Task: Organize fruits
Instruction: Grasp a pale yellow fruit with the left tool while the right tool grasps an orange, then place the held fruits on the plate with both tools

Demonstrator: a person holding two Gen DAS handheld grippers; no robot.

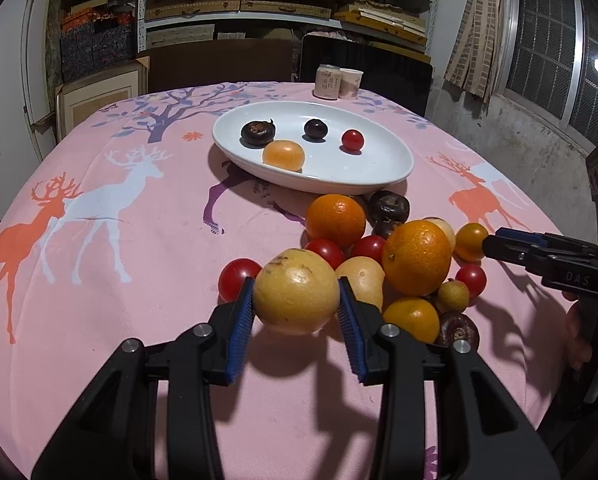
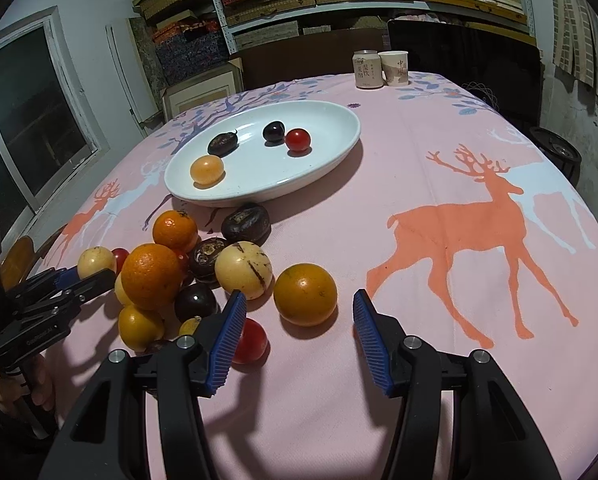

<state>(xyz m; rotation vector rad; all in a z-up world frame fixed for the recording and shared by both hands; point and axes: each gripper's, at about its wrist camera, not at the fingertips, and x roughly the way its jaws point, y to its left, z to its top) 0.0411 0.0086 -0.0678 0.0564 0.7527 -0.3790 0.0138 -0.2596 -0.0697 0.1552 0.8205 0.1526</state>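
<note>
A round, pale yellow fruit with brown flecks sits clamped between the blue ribbed pads of the left hand-held gripper, at the near edge of the fruit heap, well short of the white oval ceramic dish. The right hand-held gripper stands released, jaws apart, nothing pressed; a smooth orange fruit lies just beyond its tips, nearer than the dish. The dish rests on the counter's pink deer-print cloth.
</note>
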